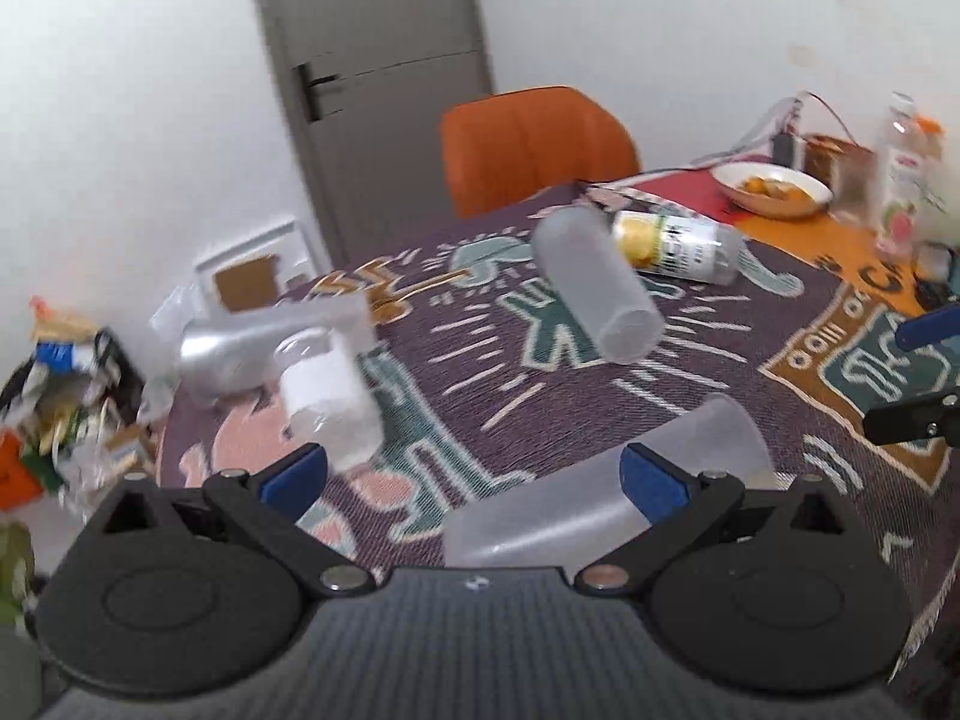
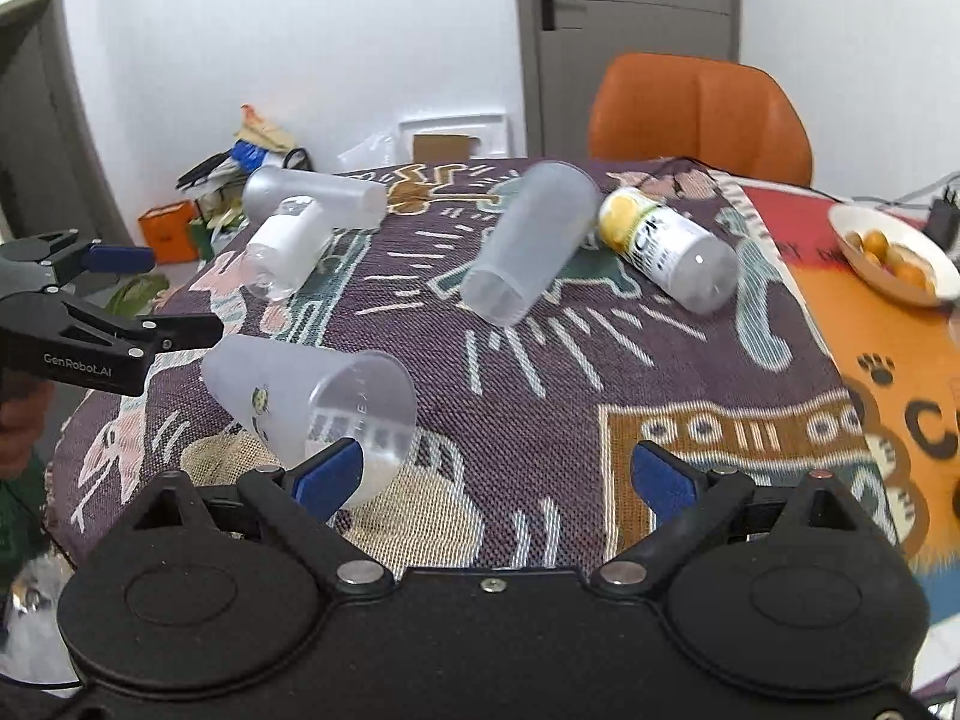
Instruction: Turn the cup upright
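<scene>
A frosted plastic cup (image 2: 312, 408) lies on its side near the table's front left, mouth toward the right wrist camera. In the left wrist view the same cup (image 1: 600, 492) lies between the fingers, base toward the camera. My left gripper (image 1: 474, 480) is open around it, also seen at the left of the right wrist view (image 2: 150, 294). My right gripper (image 2: 498, 477) is open and empty; its left fingertip (image 2: 330, 471) is just in front of the cup's rim. A second frosted cup (image 2: 528, 240) lies on its side mid-table.
A third frosted cup (image 2: 318, 195), a clear bottle (image 2: 285, 249) and a yellow-labelled bottle (image 2: 666, 246) lie on the patterned cloth (image 2: 540, 396). A bowl of fruit (image 2: 894, 255) sits at the right. An orange chair (image 2: 699, 111) stands behind the table.
</scene>
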Available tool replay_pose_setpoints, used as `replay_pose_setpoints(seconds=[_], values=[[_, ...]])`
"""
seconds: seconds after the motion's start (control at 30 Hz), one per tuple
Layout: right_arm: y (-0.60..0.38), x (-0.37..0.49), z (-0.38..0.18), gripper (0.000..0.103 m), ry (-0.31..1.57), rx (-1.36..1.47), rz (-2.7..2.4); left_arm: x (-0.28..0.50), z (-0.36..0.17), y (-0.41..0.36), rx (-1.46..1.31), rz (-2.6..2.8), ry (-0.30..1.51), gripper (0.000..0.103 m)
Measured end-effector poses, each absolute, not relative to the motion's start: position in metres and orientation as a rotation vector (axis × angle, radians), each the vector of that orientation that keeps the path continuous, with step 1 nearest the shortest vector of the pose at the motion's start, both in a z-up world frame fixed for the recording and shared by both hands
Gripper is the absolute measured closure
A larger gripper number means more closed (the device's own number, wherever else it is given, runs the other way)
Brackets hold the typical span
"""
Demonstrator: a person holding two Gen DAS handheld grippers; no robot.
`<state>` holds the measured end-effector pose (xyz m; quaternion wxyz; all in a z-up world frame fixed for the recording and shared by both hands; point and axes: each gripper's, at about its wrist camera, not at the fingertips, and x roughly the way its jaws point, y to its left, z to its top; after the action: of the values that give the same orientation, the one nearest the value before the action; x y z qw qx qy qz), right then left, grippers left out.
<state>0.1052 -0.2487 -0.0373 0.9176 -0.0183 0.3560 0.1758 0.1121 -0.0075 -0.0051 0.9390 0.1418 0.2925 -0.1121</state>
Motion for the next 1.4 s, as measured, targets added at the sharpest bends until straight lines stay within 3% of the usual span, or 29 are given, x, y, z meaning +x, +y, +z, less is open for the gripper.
replay_pose_setpoints(seconds=[0.9, 1.4], values=[[-0.279, 0.1, -0.092, 0.005, 0.78, 0.224, 0.307, 0.116, -0.049, -0.103, 0.866, -0.532, 0.567, 0.002], [-0.299, 0.108, -0.107, 0.004, 0.793, 0.308, 0.317, 0.138, -0.082, -0.136, 1.03, -0.552, 0.599, 0.003]])
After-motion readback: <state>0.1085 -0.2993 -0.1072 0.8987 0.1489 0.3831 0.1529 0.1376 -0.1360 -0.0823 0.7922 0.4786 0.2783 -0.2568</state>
